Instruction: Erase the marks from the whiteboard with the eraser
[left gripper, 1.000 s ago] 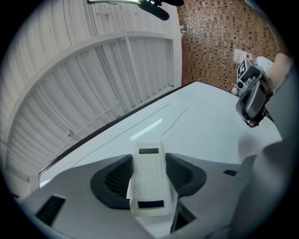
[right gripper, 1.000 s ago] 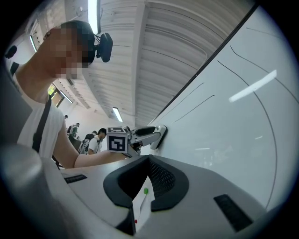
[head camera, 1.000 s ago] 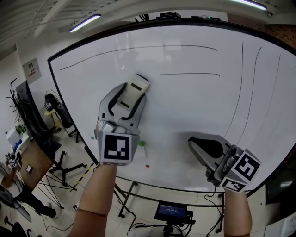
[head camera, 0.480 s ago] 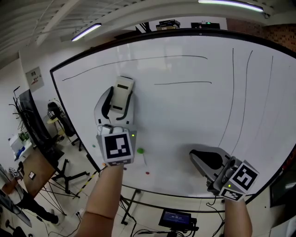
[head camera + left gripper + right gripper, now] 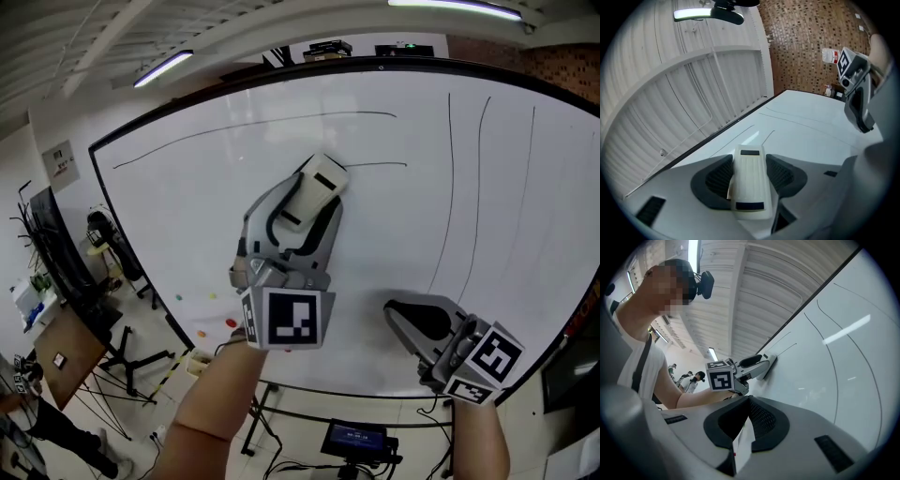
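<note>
My left claw point(image 5: 314, 195) is clamped on the eraser point(image 5: 322, 176), with a pad pressed against each of its long sides. The eraser's long axis runs along the claw and points up and to the right in the head view. Its far end is set against the whiteboard point(image 5: 394, 253), just beside the left end of the short horizontal line point(image 5: 380, 165). My right claw point(image 5: 392, 309) hangs low near the board's lower right part, jaws drawn together with nothing between them.
</note>
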